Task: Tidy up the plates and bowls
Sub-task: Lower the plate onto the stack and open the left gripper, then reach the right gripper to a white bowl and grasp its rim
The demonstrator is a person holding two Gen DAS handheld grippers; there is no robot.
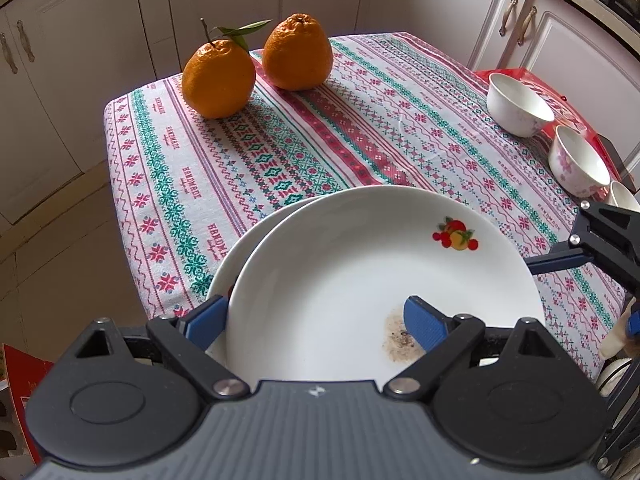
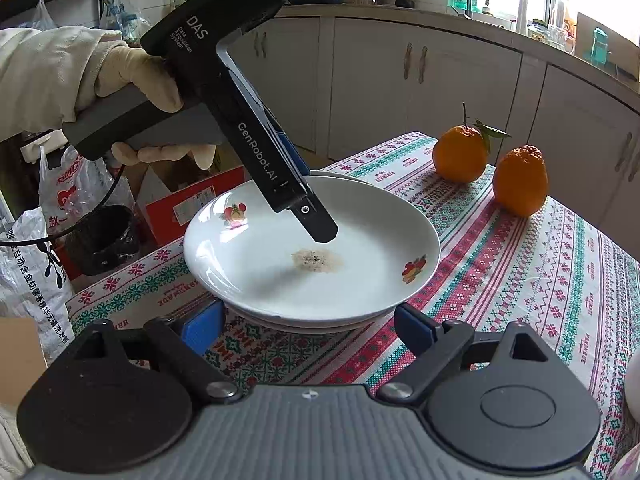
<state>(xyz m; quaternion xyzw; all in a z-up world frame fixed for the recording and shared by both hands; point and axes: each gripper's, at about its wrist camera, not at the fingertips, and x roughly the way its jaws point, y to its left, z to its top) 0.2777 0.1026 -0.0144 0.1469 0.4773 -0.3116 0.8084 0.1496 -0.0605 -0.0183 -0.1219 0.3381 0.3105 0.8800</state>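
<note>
Two white plates are stacked on the patterned tablecloth [image 1: 360, 128]. The top plate [image 1: 360, 280] [image 2: 372, 240] has fruit prints and a brown stain, and it sits shifted right on the lower plate [image 1: 236, 256] [image 2: 304, 326]. My left gripper [image 1: 316, 320] is open and straddles the top plate's near rim: one blue pad is outside the rim, the other hovers over the stain. A gloved hand [image 2: 136, 76] holds it. My right gripper [image 2: 310, 326] is open just short of the stack, with nothing between its pads. Three white bowls [image 1: 518, 104] [image 1: 580, 164] [image 1: 624, 196] line the table's right side.
Two oranges [image 1: 218, 78] [image 1: 298, 52] stand at the far end of the table. A red bag [image 1: 560, 92] lies under the bowls. White cabinets [image 1: 224, 0] surround the table. Boxes and plastic bags [image 2: 60, 200] crowd the floor beside the plates.
</note>
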